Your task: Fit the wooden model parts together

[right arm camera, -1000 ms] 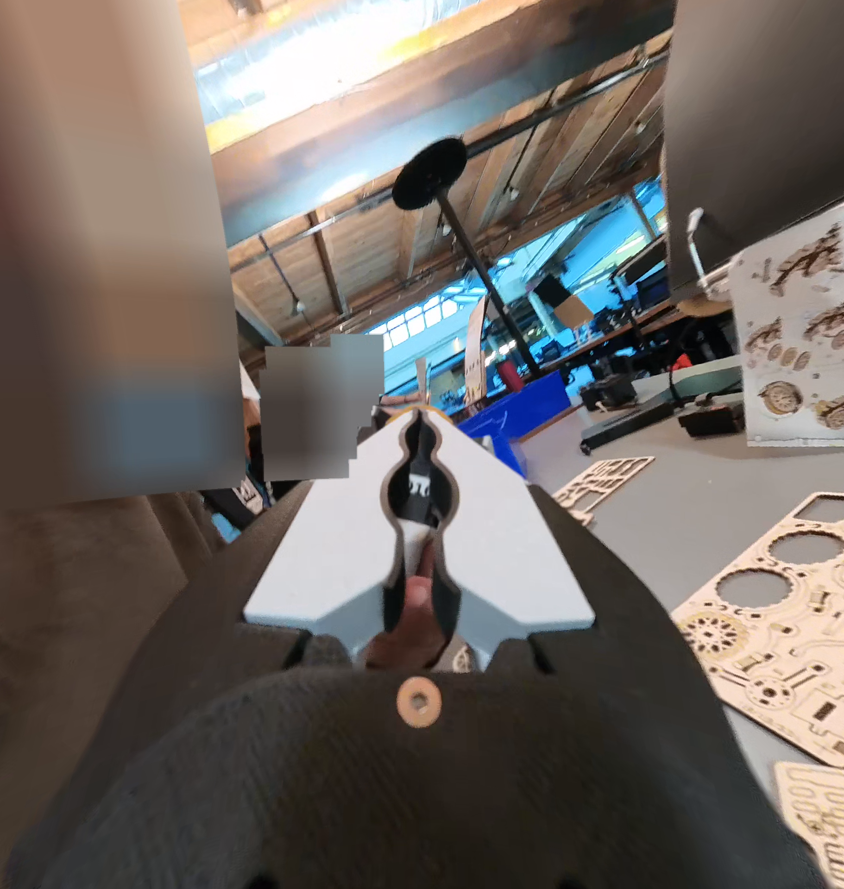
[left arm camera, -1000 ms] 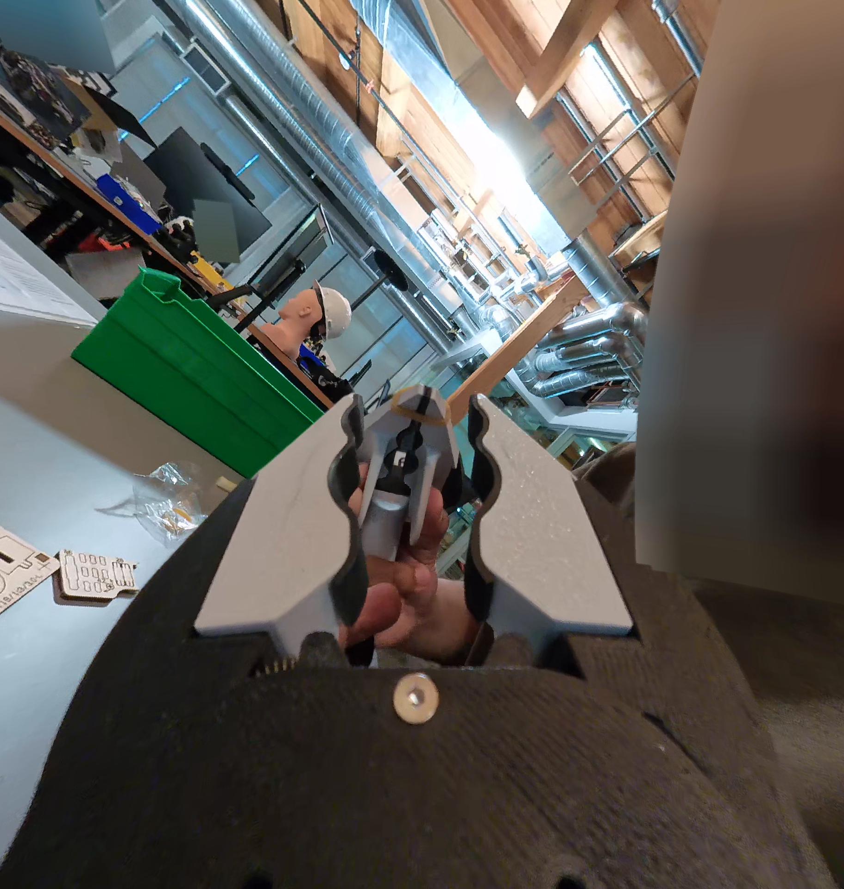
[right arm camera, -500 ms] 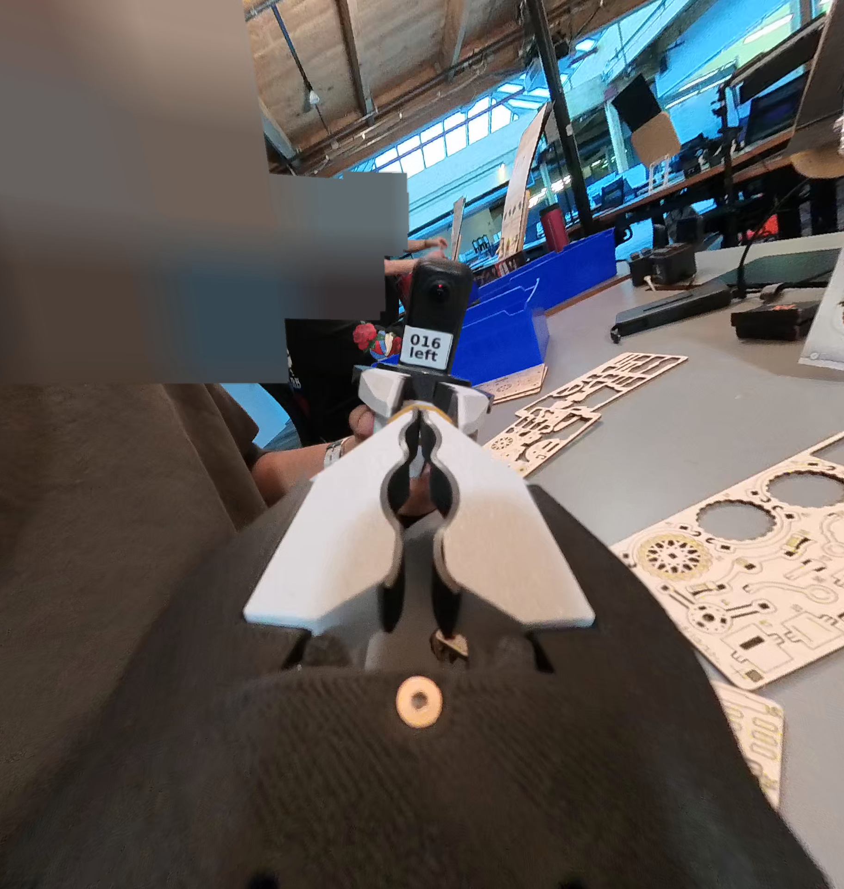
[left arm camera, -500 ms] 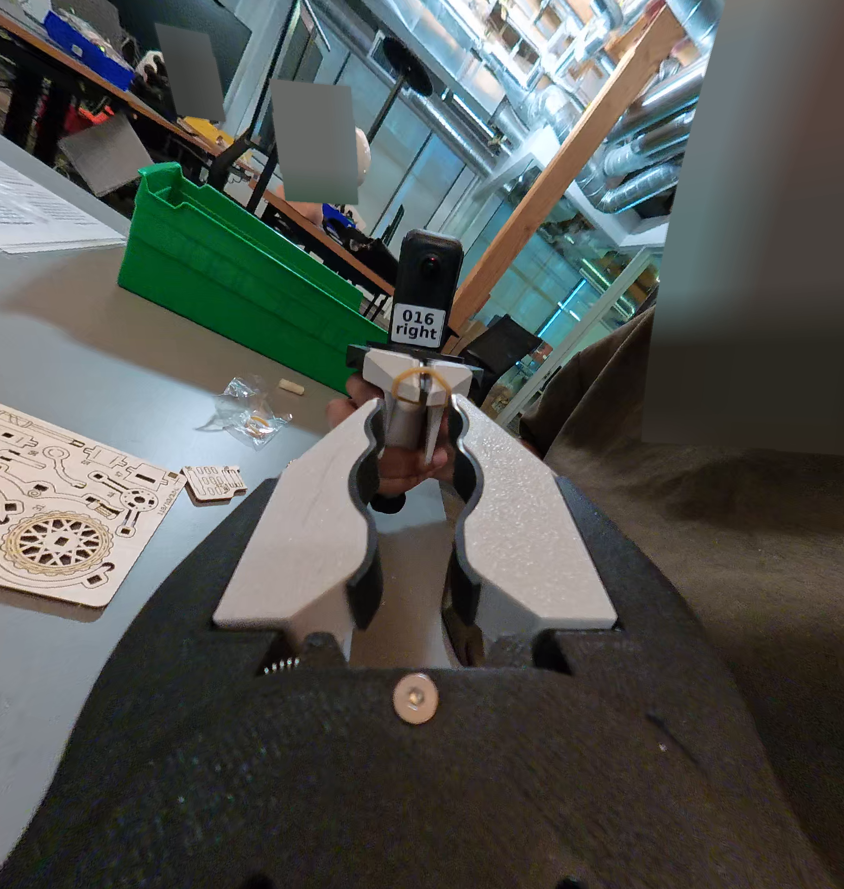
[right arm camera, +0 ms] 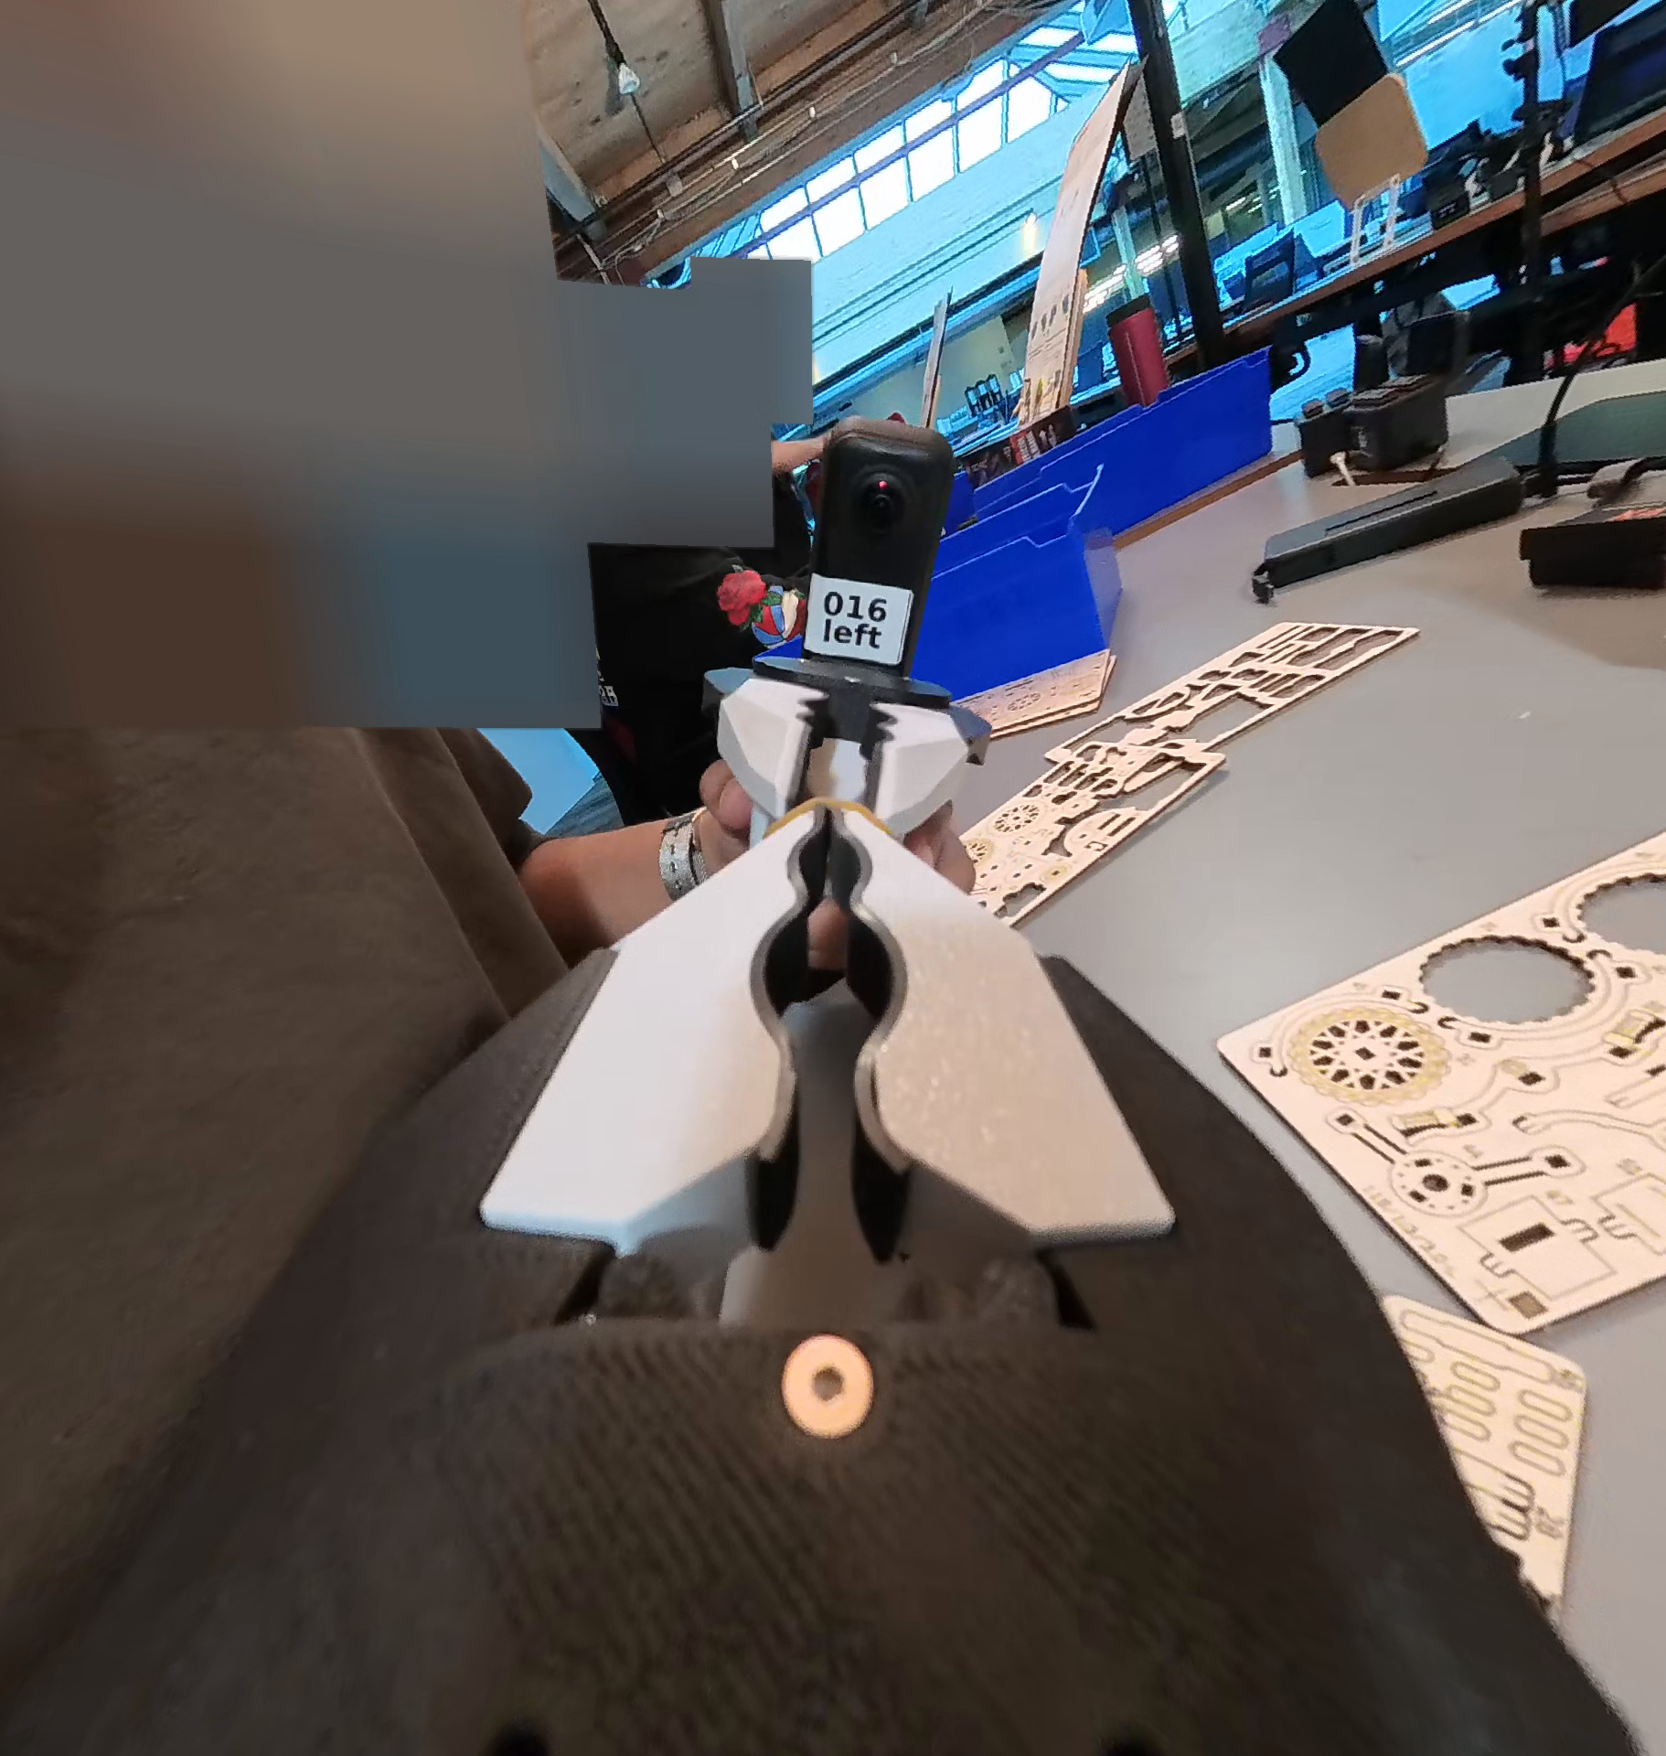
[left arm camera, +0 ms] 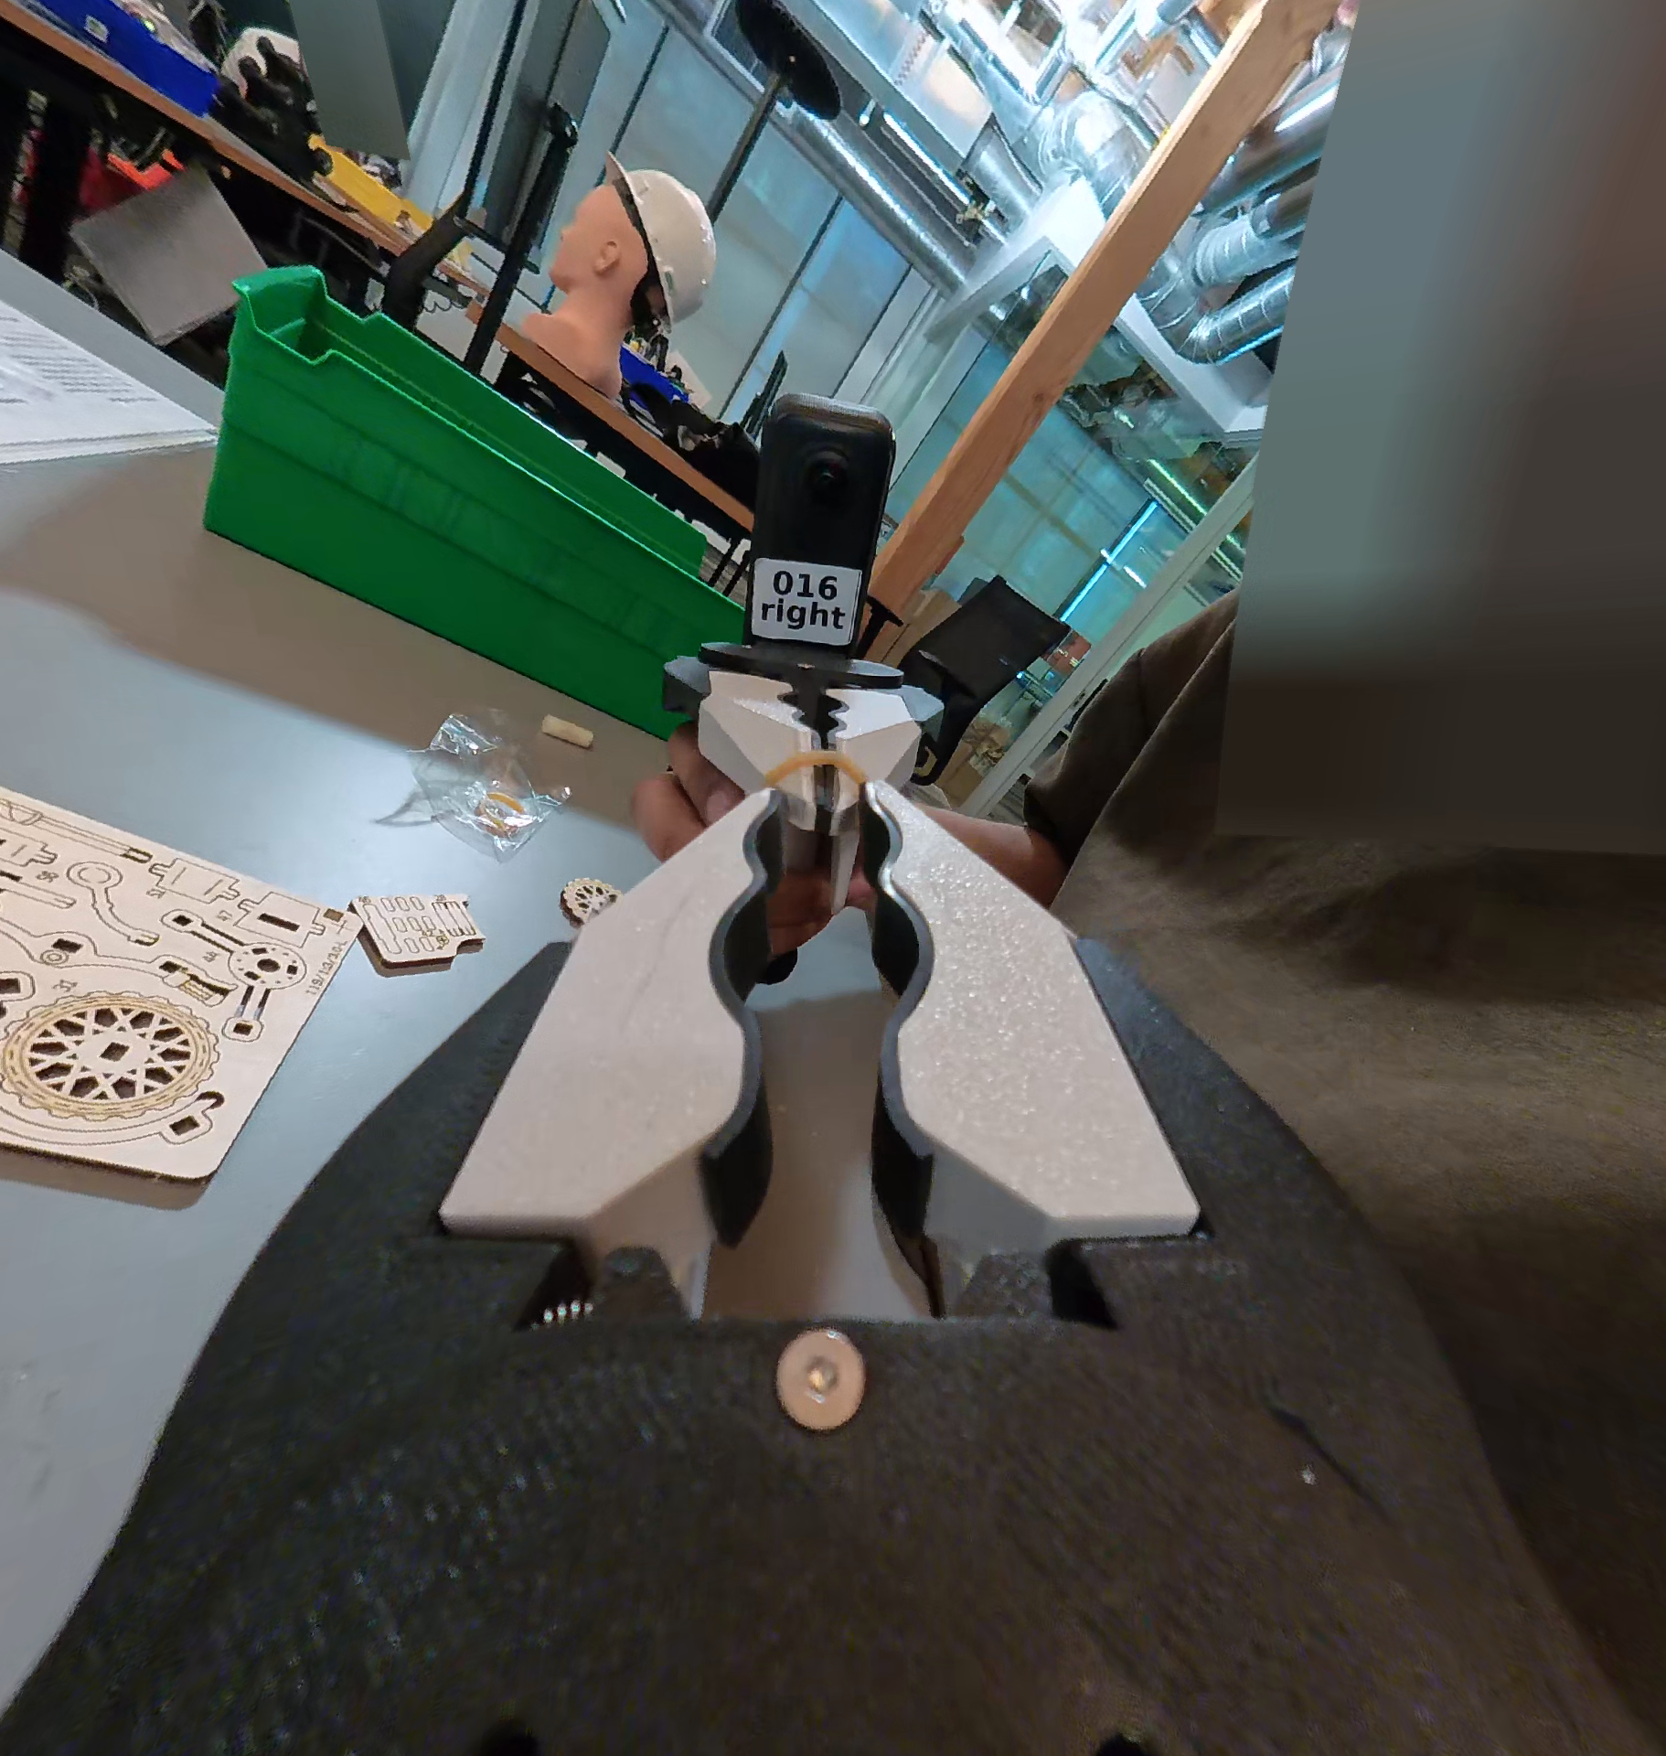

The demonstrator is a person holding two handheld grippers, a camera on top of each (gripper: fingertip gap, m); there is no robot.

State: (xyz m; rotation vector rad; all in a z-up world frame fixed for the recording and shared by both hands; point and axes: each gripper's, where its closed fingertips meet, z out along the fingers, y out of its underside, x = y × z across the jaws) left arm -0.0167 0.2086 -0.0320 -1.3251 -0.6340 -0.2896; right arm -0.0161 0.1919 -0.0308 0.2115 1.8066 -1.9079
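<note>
The left gripper stood parted and empty, facing the right gripper, whose tips pinched shut, above the grey table.

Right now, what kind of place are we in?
Probably a big workshop or makerspace: long workbenches with a green plastic bin, laser-cut wooden model sheets on the grey table, and silver ducts under the timber ceiling.

White sticker w/ black print, a no. and a word, on black camera in left wrist view. Same kind of sticker on the camera in right wrist view. Paper sheet at far left edge of surface: print too small. Wooden sheet: small engraved code, not legible.
</note>
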